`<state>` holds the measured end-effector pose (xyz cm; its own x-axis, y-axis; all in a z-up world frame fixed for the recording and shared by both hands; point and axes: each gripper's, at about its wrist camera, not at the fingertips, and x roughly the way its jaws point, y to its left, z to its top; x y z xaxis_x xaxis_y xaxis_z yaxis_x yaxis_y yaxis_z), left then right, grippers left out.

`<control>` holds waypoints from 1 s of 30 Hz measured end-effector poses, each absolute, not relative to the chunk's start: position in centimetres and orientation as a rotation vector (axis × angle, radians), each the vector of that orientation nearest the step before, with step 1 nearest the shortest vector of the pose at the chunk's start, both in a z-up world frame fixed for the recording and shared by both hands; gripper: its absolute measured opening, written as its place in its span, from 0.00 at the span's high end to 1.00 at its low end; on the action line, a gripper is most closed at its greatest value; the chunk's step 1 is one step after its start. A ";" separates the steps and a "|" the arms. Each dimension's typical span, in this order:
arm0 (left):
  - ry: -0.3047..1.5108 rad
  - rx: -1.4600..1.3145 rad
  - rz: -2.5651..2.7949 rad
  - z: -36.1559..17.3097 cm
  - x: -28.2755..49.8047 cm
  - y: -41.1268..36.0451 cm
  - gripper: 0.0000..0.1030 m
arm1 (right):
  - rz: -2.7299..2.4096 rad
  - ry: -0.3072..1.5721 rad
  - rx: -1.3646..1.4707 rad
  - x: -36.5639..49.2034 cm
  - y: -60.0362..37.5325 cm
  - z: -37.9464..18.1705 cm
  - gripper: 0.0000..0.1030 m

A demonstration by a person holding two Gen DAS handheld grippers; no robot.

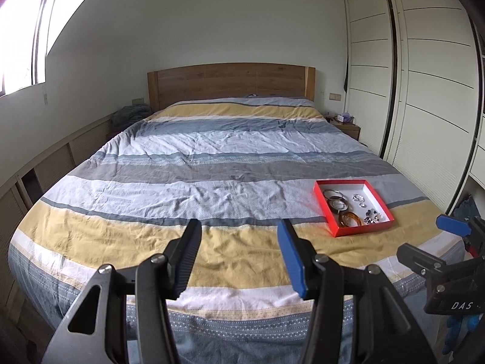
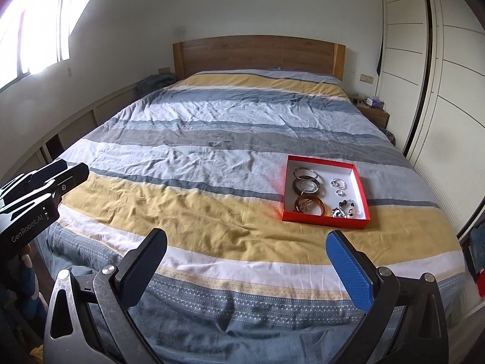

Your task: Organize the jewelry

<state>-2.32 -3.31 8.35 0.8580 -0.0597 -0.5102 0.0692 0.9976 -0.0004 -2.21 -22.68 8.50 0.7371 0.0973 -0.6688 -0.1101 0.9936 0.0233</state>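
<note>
A shallow red box with a white inside lies on the striped bed cover near the foot of the bed, right of centre. It holds metal bangles, an amber bangle, small rings and a beaded piece. My left gripper is open and empty, above the bed's foot, left of the box. My right gripper is open wide and empty, just short of the box. The right gripper also shows at the right edge of the left wrist view.
The bed has a wooden headboard. White wardrobe doors line the right side, with a nightstand by the headboard. A window and low cabinets are on the left.
</note>
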 end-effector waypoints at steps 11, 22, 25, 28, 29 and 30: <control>0.549 0.025 -0.058 8.3 -5.3 -2.3 0.51 | 0.096 0.696 -0.019 -5.5 -22.2 9.3 0.00; 0.515 0.006 -0.066 8.7 -7.7 -1.9 0.51 | 0.090 0.672 -0.036 -8.0 -21.5 9.9 0.00; 0.507 0.000 -0.066 8.7 -8.2 -1.7 0.51 | 0.086 0.669 -0.035 -8.5 -21.5 10.0 0.00; 0.503 -0.006 -0.063 8.8 -8.6 -1.5 0.51 | 0.089 0.665 -0.046 -8.9 -21.2 10.1 0.00; 0.503 -0.004 -0.062 8.8 -8.7 -1.5 0.51 | 0.089 0.664 -0.051 -9.0 -21.1 10.1 0.00; 0.503 -0.003 -0.062 8.8 -8.8 -1.5 0.51 | 0.089 0.663 -0.053 -9.1 -21.0 10.1 0.00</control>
<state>-8.77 -1.51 8.78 0.8743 -0.0601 -0.4816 0.0586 0.9981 -0.0183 -9.10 -21.04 10.09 0.7843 0.0659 -0.6169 -0.0999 0.9948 -0.0208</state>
